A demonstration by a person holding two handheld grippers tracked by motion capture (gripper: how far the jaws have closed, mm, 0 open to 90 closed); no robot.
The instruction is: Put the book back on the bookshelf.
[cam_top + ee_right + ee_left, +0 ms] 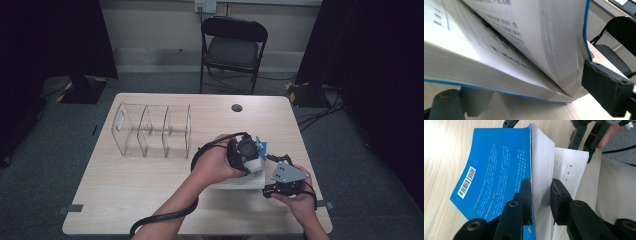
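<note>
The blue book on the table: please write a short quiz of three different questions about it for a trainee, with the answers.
1. True or false: the left gripper is shut on a thick block of the book's pages together with its blue cover.
2. Where does the clear rack stand, as the high view shows it?
A. left of the book
B. on top of the book
C. on the chair
3. Fill in: the book lies ____, with printed pages showing.

Key: 1 true; 2 A; 3 open.
</note>
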